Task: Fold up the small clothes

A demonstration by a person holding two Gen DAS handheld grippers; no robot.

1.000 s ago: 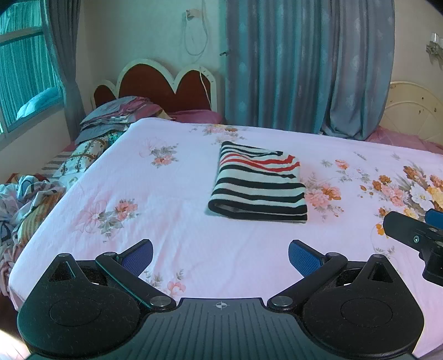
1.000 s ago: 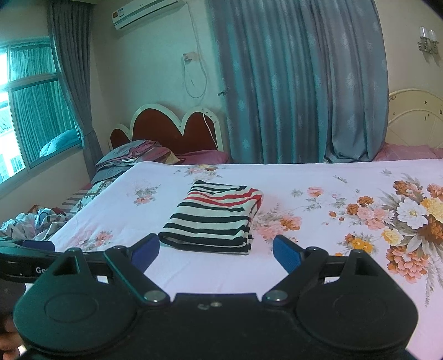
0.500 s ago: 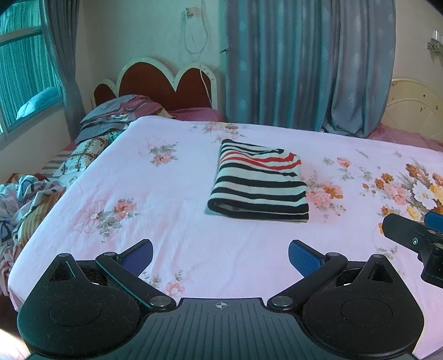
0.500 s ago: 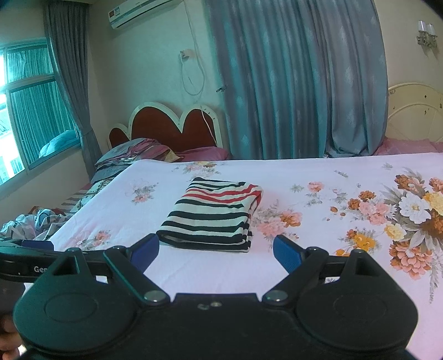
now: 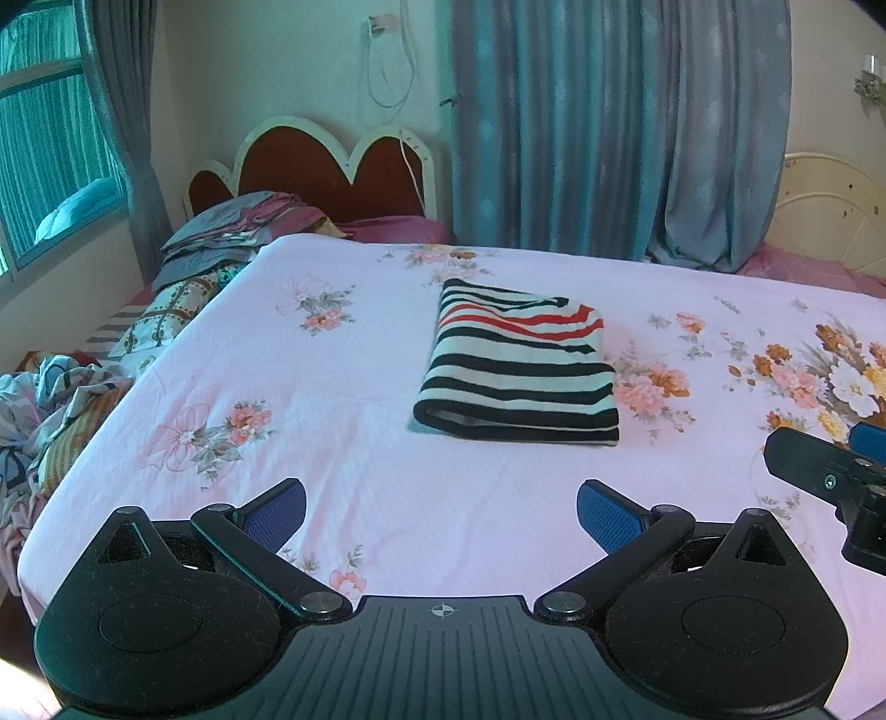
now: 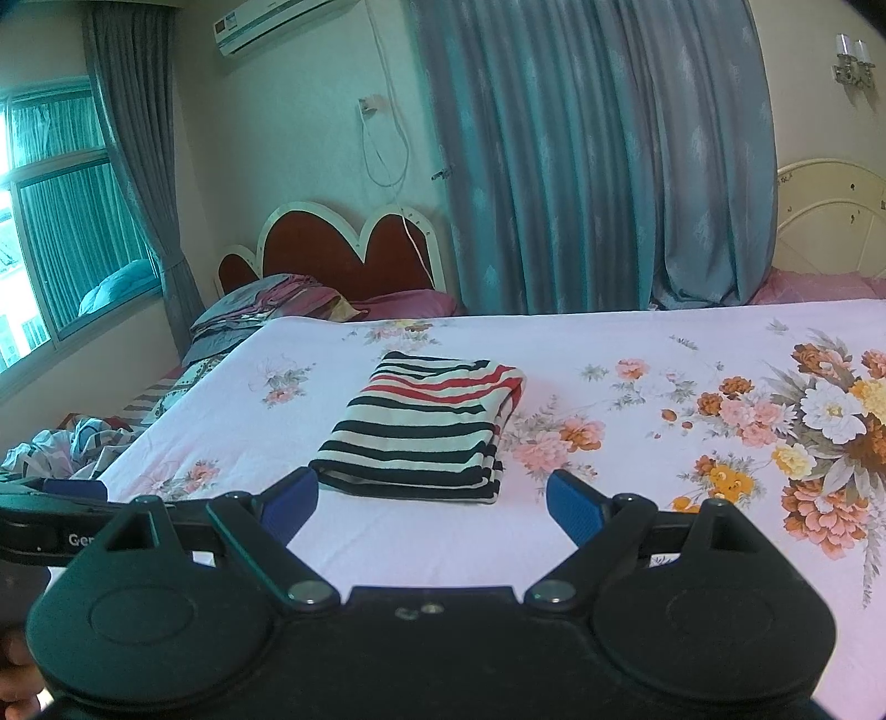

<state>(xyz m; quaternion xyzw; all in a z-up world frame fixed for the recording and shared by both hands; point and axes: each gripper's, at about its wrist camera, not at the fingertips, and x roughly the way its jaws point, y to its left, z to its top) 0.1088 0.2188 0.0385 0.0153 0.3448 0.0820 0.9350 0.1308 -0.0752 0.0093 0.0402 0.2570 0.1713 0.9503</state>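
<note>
My left wrist camera looks forward over my wide-spread left gripper, low above the bed. My right wrist camera does likewise from beside it. Both views share the folded striped garment ahead, the headboard and curtains.

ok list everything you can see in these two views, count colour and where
striped garment: 1, white with black and red stripes, folded, lying in the middle of the bed
bed sheet: 1, pale pink with floral print, covering the bed
pile of bedding: 1, grey and pink, stacked by the headboard
headboard: 1, dark red with white rim, against the far wall
crumpled fabric: 1 heap, mixed colours, off the bed's left edge
curtain: 1, blue-grey, on the far wall
air conditioner: 1, white, high on the wall
left gripper: 1, black with blue pads, open, above the near edge of the bed
right gripper: 1, black with blue pads, open, just short of the garment
</note>
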